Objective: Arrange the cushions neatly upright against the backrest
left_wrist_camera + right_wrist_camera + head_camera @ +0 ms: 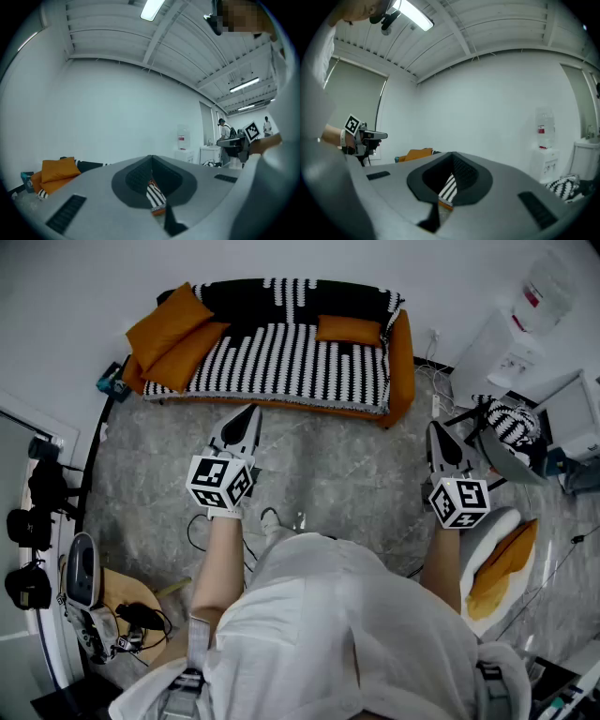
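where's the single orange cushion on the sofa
Head view: the single orange cushion lies near the right end of the sofa, by the backrest and orange armrest, apart from the two cushions at its left end.

The person wears a loose white garment (337,624) and a pale band (198,638) round the left forearm. The left gripper (251,412) and right gripper (437,430) look alike. Both have smooth grey tapered shells, jaws lined with dark ribbed pads (138,176), and a white cube (221,482) printed with black square markers.
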Demonstrator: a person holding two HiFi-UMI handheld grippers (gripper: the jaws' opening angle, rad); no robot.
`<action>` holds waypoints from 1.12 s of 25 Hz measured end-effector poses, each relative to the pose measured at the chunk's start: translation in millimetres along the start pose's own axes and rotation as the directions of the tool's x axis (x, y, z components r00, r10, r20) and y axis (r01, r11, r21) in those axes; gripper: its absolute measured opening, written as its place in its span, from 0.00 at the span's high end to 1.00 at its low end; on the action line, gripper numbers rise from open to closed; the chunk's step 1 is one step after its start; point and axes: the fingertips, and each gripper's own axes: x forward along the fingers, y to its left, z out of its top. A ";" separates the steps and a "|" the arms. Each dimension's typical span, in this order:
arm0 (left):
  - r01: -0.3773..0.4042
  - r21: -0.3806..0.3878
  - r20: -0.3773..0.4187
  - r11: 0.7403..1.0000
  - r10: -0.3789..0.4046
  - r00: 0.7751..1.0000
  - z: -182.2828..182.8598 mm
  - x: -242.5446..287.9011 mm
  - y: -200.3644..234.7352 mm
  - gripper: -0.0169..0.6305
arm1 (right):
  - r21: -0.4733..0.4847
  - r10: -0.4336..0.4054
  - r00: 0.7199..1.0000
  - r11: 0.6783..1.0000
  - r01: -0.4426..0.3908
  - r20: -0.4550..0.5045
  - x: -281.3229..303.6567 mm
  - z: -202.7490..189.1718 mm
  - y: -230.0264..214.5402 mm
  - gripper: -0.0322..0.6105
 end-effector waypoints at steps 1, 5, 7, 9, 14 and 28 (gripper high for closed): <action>0.004 0.000 -0.001 1.000 -0.004 1.000 0.0 0.9 -1.7 0.95 | -0.002 0.000 1.000 1.000 0.000 -0.001 -1.1 0.6 -0.4 0.94; 0.021 0.003 -0.002 1.000 -0.021 1.000 1.4 7.3 -7.3 0.95 | -0.007 -0.001 1.000 1.000 0.001 -0.001 -2.0 2.1 -2.4 0.94; 0.027 0.004 -0.002 1.000 -0.027 1.000 2.2 10.4 -9.7 0.95 | -0.007 -0.002 1.000 1.000 0.002 -0.003 -1.7 1.9 -3.5 0.94; 0.033 0.002 0.001 0.999 -0.033 0.999 3.1 12.4 -12.2 0.95 | -0.006 -0.003 1.000 1.000 0.003 -0.003 -1.9 2.3 -4.3 0.94; 0.044 0.000 -0.002 0.999 -0.044 0.999 1.4 15.8 -16.7 0.95 | 0.028 0.003 1.000 1.000 -0.003 0.005 -2.4 -0.1 -5.6 0.94; 0.072 0.000 -0.011 0.997 -0.072 0.997 -1.9 23.3 -17.4 0.95 | 0.073 -0.016 1.000 0.997 0.015 0.003 7.1 -7.6 -8.6 0.94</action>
